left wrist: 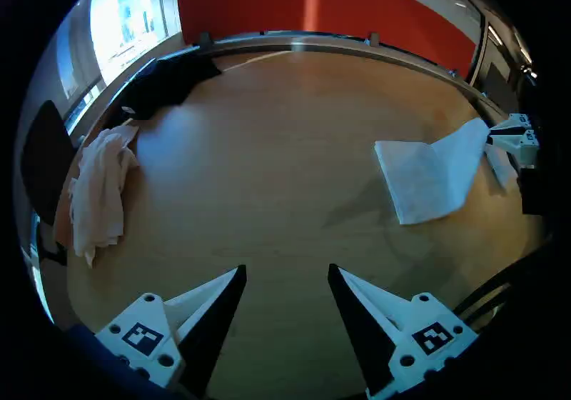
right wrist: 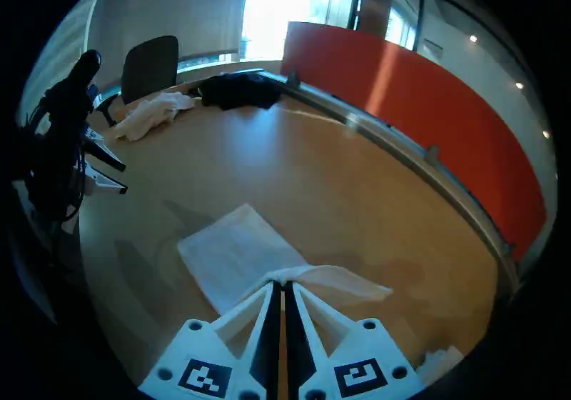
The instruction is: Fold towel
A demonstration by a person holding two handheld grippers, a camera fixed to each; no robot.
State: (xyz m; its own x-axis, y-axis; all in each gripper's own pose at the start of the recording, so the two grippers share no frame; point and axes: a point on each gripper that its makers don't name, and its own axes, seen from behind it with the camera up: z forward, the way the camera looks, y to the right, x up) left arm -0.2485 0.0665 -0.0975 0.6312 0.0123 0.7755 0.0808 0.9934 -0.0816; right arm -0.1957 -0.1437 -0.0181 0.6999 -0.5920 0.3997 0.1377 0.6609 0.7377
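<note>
A white towel [left wrist: 428, 175] lies on the wooden table [left wrist: 285, 150] at the right of the left gripper view, one corner raised. My right gripper [right wrist: 284, 287] is shut on that raised edge, and the towel [right wrist: 232, 253] spreads flat beyond its fingertips. The same gripper [left wrist: 508, 139] appears at the far right of the left gripper view, pinching the lifted corner. My left gripper [left wrist: 285, 271] hangs open over bare table, well apart from the towel. It also appears at the far left of the right gripper view [right wrist: 107, 168], held by a person's dark-sleeved arm [right wrist: 61, 128].
A crumpled pile of white cloth [left wrist: 100, 189] [right wrist: 153, 113] lies near the table's edge, with a black garment [left wrist: 164, 82] [right wrist: 239, 89] beyond it. A red partition [left wrist: 321, 3] [right wrist: 428, 107] runs along the far side. A dark chair [right wrist: 150, 64] stands behind the table.
</note>
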